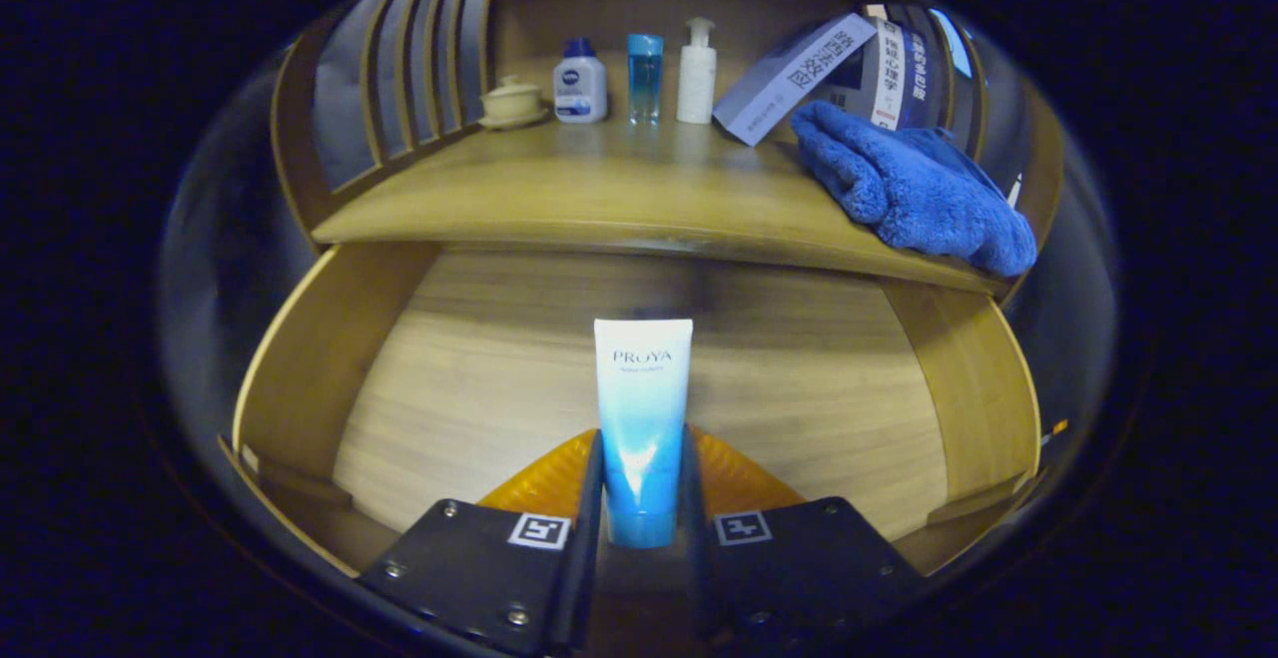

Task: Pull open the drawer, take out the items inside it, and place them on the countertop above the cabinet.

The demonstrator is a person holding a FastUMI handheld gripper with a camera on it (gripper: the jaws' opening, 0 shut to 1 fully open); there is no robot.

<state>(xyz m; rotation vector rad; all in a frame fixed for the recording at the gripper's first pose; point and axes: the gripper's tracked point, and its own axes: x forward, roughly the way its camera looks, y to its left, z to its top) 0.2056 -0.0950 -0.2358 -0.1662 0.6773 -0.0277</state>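
Observation:
A white-to-blue cosmetic tube (641,408) sits between the two fingers of my gripper (642,458), which is shut on its lower half. The tube points away from me, over the bare wooden floor of the pulled-out drawer (479,378). Beyond and above the drawer lies the wooden countertop (599,189) of the cabinet.
On the countertop stand a small lidded cup (512,101), a white bottle with a blue cap (580,82), a clear blue bottle (645,75) and a white pump bottle (696,71). A leaning box (789,77) and a blue towel (909,189) fill its right side. Slatted wooden rails (414,69) flank the counter.

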